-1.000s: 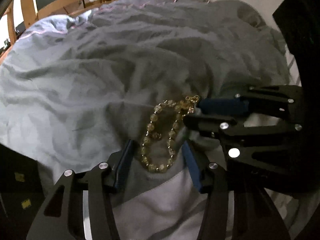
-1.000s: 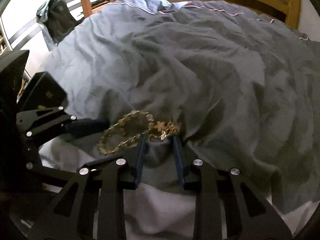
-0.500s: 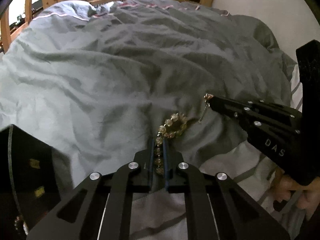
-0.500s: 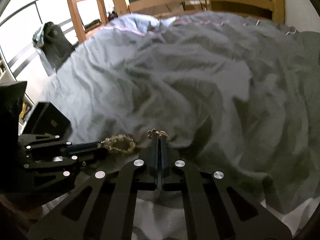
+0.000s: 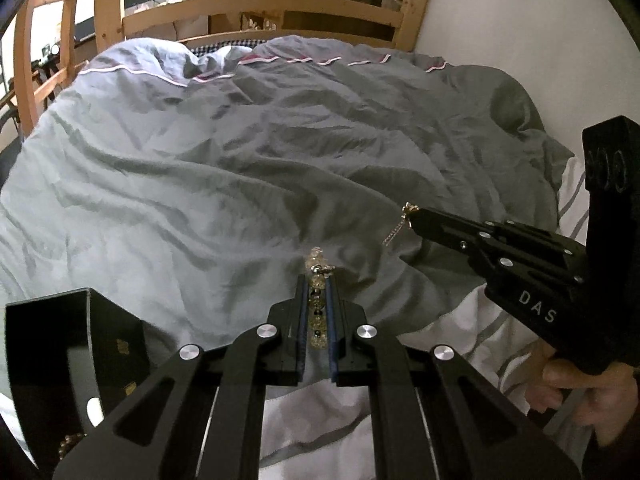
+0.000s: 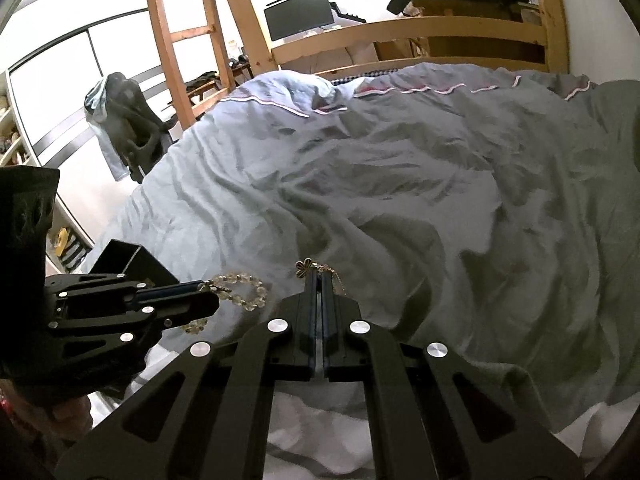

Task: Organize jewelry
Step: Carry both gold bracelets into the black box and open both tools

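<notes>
My left gripper (image 5: 316,280) is shut on a yellow-green beaded bracelet (image 5: 317,304) and holds it above the grey duvet (image 5: 240,180); the bracelet (image 6: 244,296) hangs in a loop from it in the right wrist view. My right gripper (image 6: 319,276) is shut on a thin gold chain with a clover charm (image 6: 305,267), lifted off the bed; the chain (image 5: 396,228) dangles from its tip in the left wrist view. A black open jewelry box (image 5: 72,344) sits at the lower left, also seen in the right wrist view (image 6: 128,264).
A white striped sheet (image 5: 460,320) lies at the near edge of the bed. A wooden bed frame (image 5: 260,8) runs along the far side, a ladder (image 6: 180,40) at the left. A white wall (image 5: 540,40) is on the right.
Both grippers closed on the jewelry lying on the duvet, then lifted: left with the bracelet, right with the chain. The two pieces have come apart.
</notes>
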`<state>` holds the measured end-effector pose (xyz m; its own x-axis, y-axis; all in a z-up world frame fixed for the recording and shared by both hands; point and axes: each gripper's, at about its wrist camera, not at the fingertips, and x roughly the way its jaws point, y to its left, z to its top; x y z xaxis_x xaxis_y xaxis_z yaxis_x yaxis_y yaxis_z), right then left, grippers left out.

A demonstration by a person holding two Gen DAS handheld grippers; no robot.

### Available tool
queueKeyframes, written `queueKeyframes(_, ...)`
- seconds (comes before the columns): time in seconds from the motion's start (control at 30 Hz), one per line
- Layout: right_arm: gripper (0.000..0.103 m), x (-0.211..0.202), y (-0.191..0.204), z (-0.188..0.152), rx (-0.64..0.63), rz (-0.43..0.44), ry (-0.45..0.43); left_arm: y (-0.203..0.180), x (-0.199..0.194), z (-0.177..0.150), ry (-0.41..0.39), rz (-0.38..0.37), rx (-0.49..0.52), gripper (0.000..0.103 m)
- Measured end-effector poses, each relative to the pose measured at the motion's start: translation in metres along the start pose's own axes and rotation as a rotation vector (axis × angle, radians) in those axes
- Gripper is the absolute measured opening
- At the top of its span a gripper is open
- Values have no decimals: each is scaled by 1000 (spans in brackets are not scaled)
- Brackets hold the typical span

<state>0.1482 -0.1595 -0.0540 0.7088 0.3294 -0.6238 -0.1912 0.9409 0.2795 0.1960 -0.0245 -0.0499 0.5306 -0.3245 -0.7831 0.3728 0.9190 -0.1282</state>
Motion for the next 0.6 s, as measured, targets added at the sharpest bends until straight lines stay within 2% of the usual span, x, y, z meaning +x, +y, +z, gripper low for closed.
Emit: queueKeyframes(0.6, 2, -62, 45, -23, -50, 12, -8, 7, -75, -30, -65, 40, -28, 8)
